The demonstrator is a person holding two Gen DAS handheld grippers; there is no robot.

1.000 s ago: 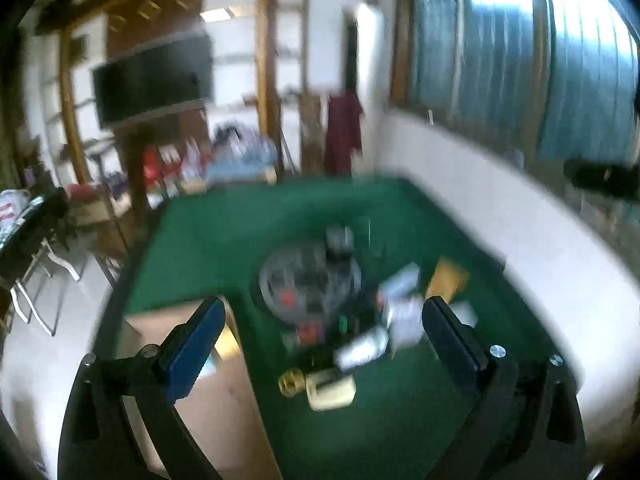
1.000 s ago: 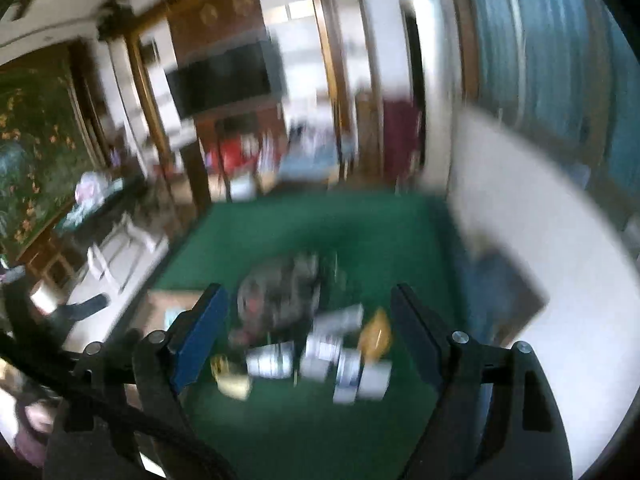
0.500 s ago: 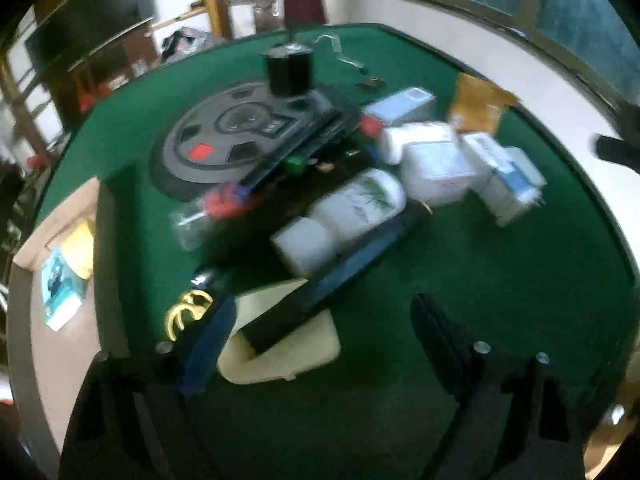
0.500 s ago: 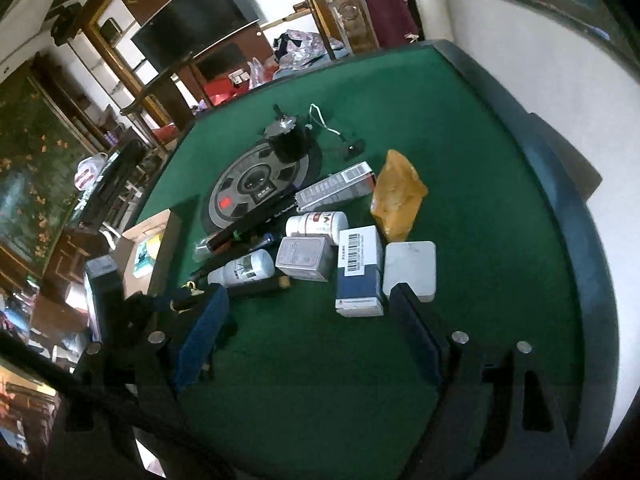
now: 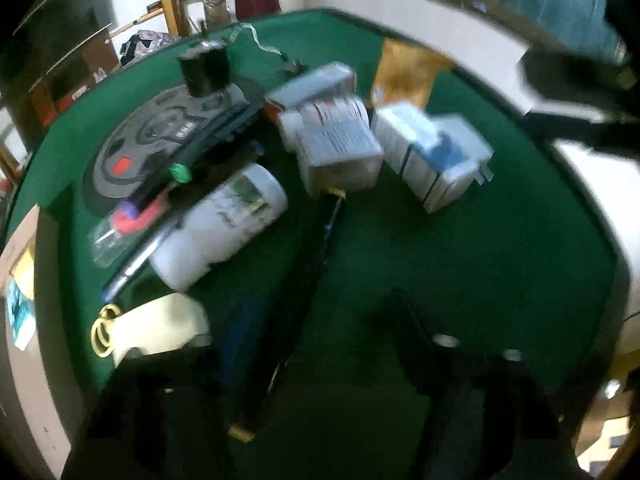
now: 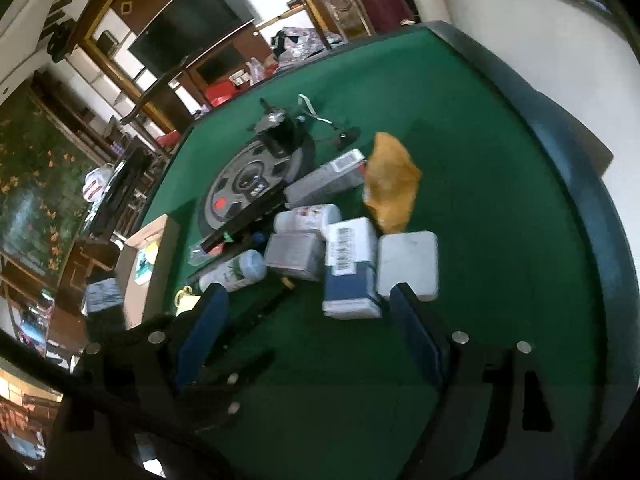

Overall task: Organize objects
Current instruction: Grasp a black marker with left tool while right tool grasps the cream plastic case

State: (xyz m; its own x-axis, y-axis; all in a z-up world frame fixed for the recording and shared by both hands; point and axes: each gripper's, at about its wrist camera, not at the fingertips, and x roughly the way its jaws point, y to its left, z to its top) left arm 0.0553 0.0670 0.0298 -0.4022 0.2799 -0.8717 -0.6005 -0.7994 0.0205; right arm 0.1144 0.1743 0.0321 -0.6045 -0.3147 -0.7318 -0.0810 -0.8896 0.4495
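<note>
A green-covered bench [image 6: 500,208] is seen carrying a clutter of things near its middle. The largest is a round grey disc [image 6: 244,184] with a red patch, on whose far edge a black cylinder [image 6: 280,136] is stood. Beside it lies a crumpled orange bag [image 6: 390,184], with a white flat box [image 6: 408,266] and a blue-and-white carton [image 6: 350,268] touching side by side in front of it. A white bottle [image 5: 220,224] is laid on its side near the disc, and a long black rod [image 5: 296,312] is stretched from the boxes toward the camera. The left hand-held gripper [image 5: 320,320] is lowered over this rod; its jaws have just been closing, with the rod between them, though contact cannot be told through the blur. The right hand-held gripper [image 6: 308,316] is held released above the bare felt, just short of the carton.
</note>
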